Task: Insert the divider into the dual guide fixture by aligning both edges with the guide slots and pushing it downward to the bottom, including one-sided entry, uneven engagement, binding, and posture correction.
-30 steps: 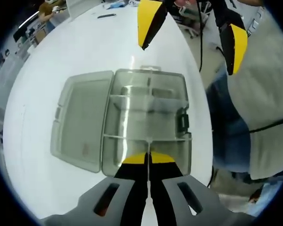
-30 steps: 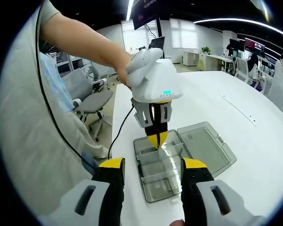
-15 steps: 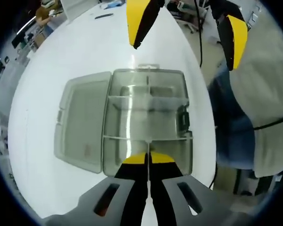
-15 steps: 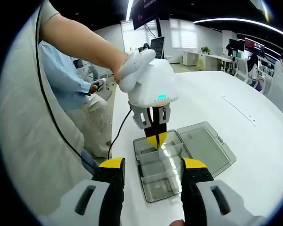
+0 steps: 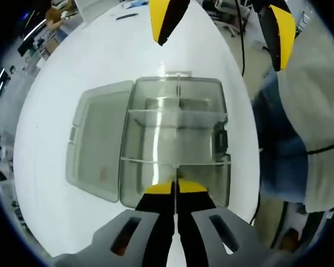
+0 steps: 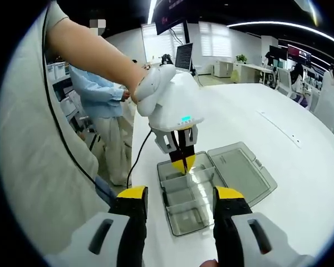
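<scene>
Your left gripper (image 5: 175, 188) has its fingers pressed together on the top edge of the thin clear divider (image 5: 174, 173), which stands upright just past the fingertips, crossing the near end of the clear fixture box (image 5: 175, 139) — the box sits on the white bench (image 5: 100, 61) with its lid (image 5: 97, 144) folded open flat to the left of the fingers. Your right gripper (image 6: 178, 194) hangs above the box with its fingers wide apart, gripping nothing. A person in a light blue shirt (image 6: 108, 94) stands beyond the bench edge.
</scene>
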`<state>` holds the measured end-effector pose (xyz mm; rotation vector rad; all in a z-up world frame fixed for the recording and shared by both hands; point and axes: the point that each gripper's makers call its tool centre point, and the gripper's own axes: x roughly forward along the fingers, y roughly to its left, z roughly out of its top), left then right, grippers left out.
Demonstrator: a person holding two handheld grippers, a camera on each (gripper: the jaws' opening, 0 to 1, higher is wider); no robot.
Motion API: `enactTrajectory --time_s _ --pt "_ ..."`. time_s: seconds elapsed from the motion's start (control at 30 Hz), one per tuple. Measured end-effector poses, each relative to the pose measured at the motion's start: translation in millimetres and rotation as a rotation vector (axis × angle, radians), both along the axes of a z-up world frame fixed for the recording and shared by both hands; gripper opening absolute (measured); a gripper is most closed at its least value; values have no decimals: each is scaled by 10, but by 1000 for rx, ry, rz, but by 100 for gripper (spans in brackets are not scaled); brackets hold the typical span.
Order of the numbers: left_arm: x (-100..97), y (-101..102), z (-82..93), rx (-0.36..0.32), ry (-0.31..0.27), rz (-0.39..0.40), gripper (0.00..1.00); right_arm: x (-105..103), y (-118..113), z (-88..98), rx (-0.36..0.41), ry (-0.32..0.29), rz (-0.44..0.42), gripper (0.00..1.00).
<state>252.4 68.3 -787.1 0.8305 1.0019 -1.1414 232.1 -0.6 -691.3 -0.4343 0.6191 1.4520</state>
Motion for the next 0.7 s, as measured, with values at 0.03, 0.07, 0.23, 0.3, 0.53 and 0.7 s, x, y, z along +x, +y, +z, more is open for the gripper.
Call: enactTrajectory --time_s 0.03,0.07,0.23,0.3,0.53,0.7 --pt "-3 -3 1 -2 0 -1 0 5 -12 -3 0 0 -4 43" --pt "-4 -4 0 -3 0 -4 0 6 -18 -4 0 1 -6 43" --pt "-3 3 -1 -26 -7 11 0 -4 -52 -28 -5 4 -13 44" --pt "-1 7 3 -34 -7 22 0 -5 -62 -39 -8 5 -14 44" --pt "-59 15 22 -70 14 63 9 3 -85 -64 -16 6 -18 44" --pt "-69 42 95 -118 13 119 15 16 -107 -82 -23 6 -20 45"
